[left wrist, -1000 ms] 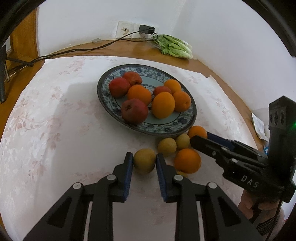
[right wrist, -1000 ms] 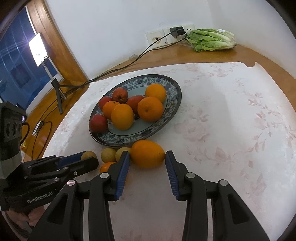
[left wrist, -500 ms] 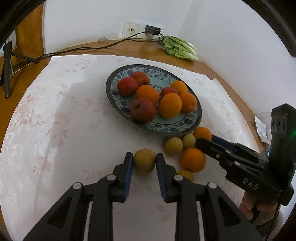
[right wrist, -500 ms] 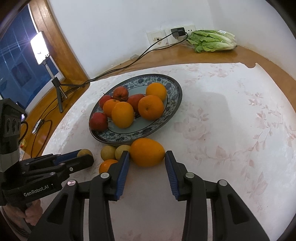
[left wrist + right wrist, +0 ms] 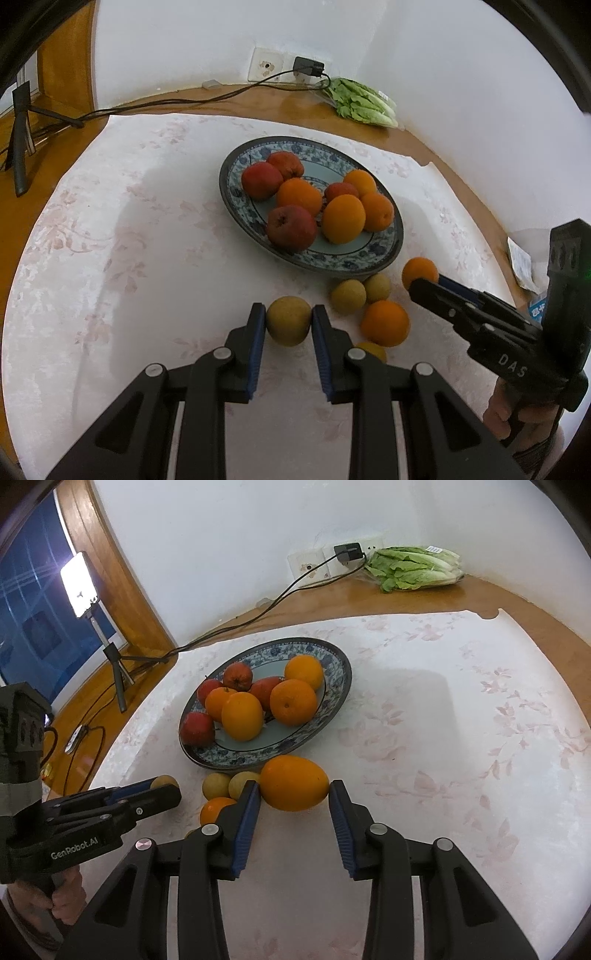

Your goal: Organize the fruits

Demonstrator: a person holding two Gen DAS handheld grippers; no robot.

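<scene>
Left tongs (image 5: 289, 320): clamped on round yellow-brown pear (image 5: 288, 320) | right tongs (image 5: 293, 794): clamped on large oval orange (image 5: 294, 782) | both near blue-patterned ceramic plate (image 5: 384, 254) | step: pickup | next: carry to plate.

blue-floral plate (image 5: 369, 258), orange oranges (image 5: 343, 219), red apples (image 5: 291, 228) (pink-flowered cloth (image 5: 147, 258))

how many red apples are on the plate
4, all on the plate: front apple, left apple, back apple, and one half hidden among the oranges. More could be hidden.
</scene>
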